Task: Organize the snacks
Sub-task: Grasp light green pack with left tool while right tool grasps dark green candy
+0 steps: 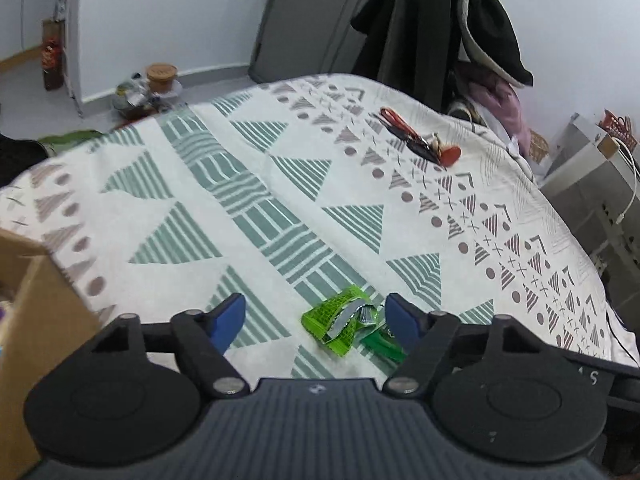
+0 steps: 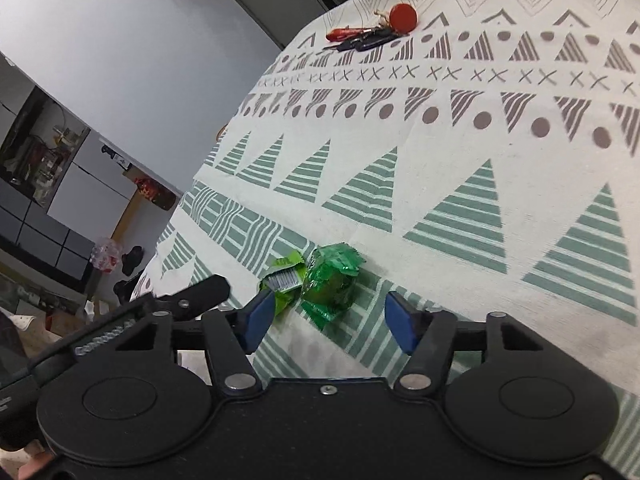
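Snack wrappers (image 2: 316, 284) — two green ones, touching, on the patterned cloth (image 1: 280, 184). Left gripper (image 1: 316, 322) and right gripper (image 2: 330, 316) — both released, nothing gripped. Keys (image 1: 420, 136) far off.

Bare tablecloth (image 1: 248, 168) all around; only keys (image 1: 420, 136) far off.

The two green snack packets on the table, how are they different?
The lime packet is a lighter yellow-green; the dark green packet is deeper green. The lime packet lies flatter and shows a silvery torn-open strip; the dark green packet looks puffier and crinkled, with no silver showing. In the right wrist view, the lime packet sits to the left and the dark green one to the right. Both lie side by side on the patterned cloth.
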A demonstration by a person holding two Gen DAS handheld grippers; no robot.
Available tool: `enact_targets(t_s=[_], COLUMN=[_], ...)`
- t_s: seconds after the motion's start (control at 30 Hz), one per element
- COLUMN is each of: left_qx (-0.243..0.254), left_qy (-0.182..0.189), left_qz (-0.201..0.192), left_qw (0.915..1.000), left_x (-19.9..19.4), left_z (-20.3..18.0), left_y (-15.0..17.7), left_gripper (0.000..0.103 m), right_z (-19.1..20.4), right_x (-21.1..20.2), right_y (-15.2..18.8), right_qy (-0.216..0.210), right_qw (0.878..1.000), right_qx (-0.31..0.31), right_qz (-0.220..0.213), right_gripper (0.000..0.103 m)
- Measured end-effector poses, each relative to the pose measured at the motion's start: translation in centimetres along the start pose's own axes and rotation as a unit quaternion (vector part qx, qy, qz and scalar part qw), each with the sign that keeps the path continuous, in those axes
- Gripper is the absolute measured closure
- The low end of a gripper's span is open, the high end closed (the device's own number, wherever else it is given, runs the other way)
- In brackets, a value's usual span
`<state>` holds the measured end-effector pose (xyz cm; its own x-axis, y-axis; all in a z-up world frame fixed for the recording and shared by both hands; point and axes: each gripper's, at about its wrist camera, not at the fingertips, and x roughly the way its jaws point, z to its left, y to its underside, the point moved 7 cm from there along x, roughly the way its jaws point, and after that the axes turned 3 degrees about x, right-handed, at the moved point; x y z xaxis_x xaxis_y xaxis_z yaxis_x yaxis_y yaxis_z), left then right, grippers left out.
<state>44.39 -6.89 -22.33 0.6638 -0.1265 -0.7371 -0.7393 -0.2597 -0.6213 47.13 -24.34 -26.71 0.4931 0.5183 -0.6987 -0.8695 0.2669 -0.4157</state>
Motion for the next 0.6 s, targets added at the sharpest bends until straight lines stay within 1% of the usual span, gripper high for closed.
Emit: enact_targets(t_s=[0.2, 0.3, 0.33, 0.37, 0.43, 0.6], left_qx=[0.006, 0.004, 0.004, 0.005, 0.010, 0.022], left_qy=[0.010, 0.016, 0.018, 0.019, 0.022, 0.023], left_qz=[0.025, 0.033, 0.034, 0.036, 0.039, 0.041], left_qw=[0.9996, 0.9993, 0.9992, 0.9992, 0.9990, 0.9986], left_x=[3.0, 4.0, 4.2, 4.4, 4.7, 5.5], left_z=[0.2, 0.1, 0.1, 0.0, -0.2, -1.0], left_y=[0.2, 0.3, 0.2, 0.2, 0.2, 0.1], left_gripper=[0.036, 0.038, 0.038, 0.038, 0.038, 0.038], right_z=[-0.6, -0.6, -0.6, -0.7, -1.0, -1.4], right_x=[1.8, 2.4, 2.6, 2.9, 3.2, 2.9], right_y=[-0.4, -0.5, -0.6, -0.6, -0.6, -0.9], right_qy=[-0.011, -0.016, -0.015, -0.013, -0.022, -0.020], right_qw=[1.000, 1.000, 1.000, 1.000, 0.999, 0.999], right_qx=[0.021, 0.023, 0.022, 0.024, 0.037, 0.041], right_qz=[0.009, 0.010, 0.011, 0.015, 0.016, 0.009], right_gripper=[0.046, 0.054, 0.064, 0.072, 0.076, 0.077])
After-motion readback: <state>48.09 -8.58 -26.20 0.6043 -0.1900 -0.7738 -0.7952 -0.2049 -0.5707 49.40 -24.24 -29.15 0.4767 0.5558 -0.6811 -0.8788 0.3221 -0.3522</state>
